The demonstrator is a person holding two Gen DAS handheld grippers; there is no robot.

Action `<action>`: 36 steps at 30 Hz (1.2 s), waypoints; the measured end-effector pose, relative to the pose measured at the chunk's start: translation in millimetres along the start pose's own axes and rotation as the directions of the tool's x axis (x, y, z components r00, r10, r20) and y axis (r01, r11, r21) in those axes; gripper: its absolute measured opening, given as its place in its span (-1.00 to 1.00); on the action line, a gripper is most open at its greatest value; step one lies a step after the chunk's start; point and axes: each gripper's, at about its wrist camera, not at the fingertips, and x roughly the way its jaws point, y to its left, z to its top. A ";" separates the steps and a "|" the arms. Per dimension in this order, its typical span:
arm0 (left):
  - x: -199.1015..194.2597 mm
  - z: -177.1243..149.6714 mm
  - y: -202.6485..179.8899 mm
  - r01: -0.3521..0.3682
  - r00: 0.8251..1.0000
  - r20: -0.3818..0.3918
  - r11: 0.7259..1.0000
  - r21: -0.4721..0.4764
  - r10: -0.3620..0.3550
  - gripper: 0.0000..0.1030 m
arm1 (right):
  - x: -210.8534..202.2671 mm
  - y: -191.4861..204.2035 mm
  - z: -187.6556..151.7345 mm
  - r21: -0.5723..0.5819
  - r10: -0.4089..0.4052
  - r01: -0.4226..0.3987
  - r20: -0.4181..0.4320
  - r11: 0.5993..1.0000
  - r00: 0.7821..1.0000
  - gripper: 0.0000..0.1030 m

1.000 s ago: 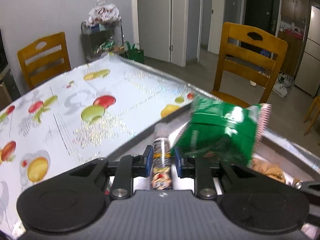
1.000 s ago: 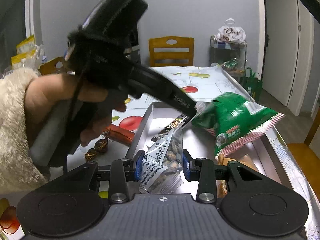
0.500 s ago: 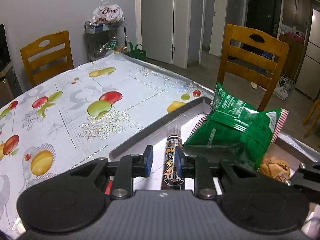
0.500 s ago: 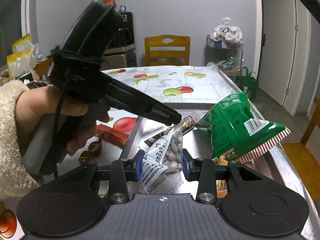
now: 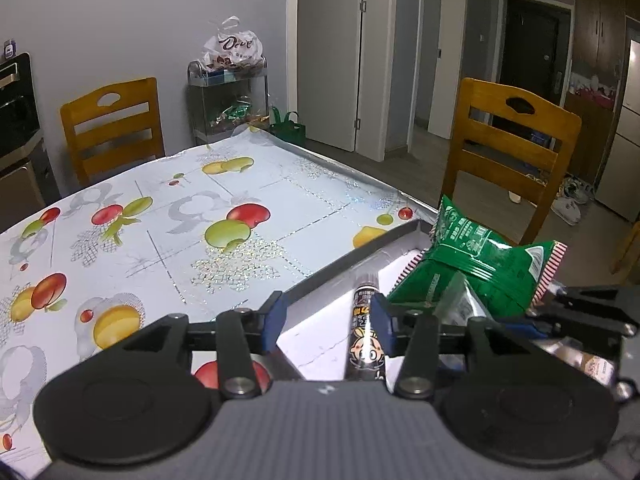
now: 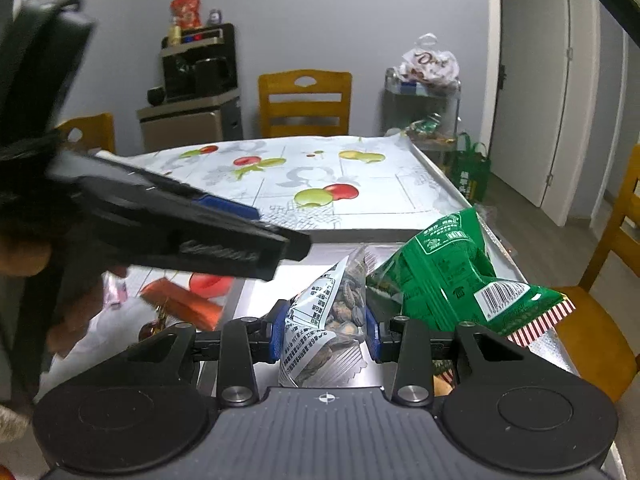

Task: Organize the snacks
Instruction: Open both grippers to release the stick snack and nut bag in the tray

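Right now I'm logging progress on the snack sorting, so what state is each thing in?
Left claw: open, empty.
Right claw: shut on the nut bag.
Nut bag: sealed, pinched, standing upright over the tray.
Sausage stick: lying flat in the tray, released.
Green bag: sealed, puffed, resting in the tray.
Tray: on the table, partly filled.

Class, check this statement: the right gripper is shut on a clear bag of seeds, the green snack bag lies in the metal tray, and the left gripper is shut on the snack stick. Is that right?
One part is wrong. In the left wrist view the left gripper is open; the snack stick lies loose in the metal tray by its right finger. The right gripper is indeed shut on the clear bag of seeds, and the green snack bag lies in the tray.
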 end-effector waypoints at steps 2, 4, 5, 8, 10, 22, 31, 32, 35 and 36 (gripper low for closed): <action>-2.9 -1.4 2.1 -0.003 1.000 0.003 1.000 -0.002 0.003 -0.11 | 3.3 -0.5 1.3 0.017 0.004 -0.004 -0.010 1.000 1.000 -0.23; -4.9 -2.9 3.9 -0.005 1.000 0.000 1.000 -0.002 0.005 -0.11 | 2.6 1.6 2.4 0.014 -0.006 0.006 -0.002 1.000 1.000 -0.23; -6.1 -3.5 4.6 -0.006 1.000 0.000 1.000 -0.001 0.006 -0.11 | 2.7 2.4 2.8 0.012 -0.010 0.010 0.000 1.000 1.000 -0.22; -10.2 -5.4 6.1 -0.004 1.000 0.000 1.000 -0.004 0.004 -0.11 | 4.9 1.3 3.6 0.023 -0.008 0.009 -0.011 1.000 1.000 -0.21; -13.3 -6.2 6.6 -0.001 1.000 0.003 1.000 -0.005 0.002 -0.11 | 4.5 1.5 3.7 0.019 -0.016 0.016 -0.012 1.000 1.000 -0.16; -28.0 -9.4 10.7 -0.001 1.000 0.012 1.000 -0.003 0.001 -0.03 | -13.3 10.4 -1.3 -0.014 -0.036 0.036 0.027 0.999 0.999 0.35; -45.2 -14.0 13.4 -0.004 0.999 0.050 1.000 0.005 0.003 0.36 | -44.9 16.6 -9.4 -0.022 -0.015 0.017 0.078 1.000 0.997 0.96; -47.5 -14.6 12.9 -0.002 0.999 0.052 1.000 0.007 0.002 0.40 | -49.0 16.5 -10.5 -0.013 -0.010 0.012 0.085 1.000 0.996 1.00; -56.9 -18.0 11.0 -0.002 0.998 0.067 1.000 0.011 0.002 0.69 | -57.3 16.9 -12.7 0.005 -0.006 0.006 0.087 1.000 0.996 1.00; -60.0 -19.6 10.5 -0.002 0.997 0.074 1.000 0.012 0.001 0.73 | -59.9 17.1 -13.4 0.013 -0.003 0.002 0.088 1.000 0.996 1.00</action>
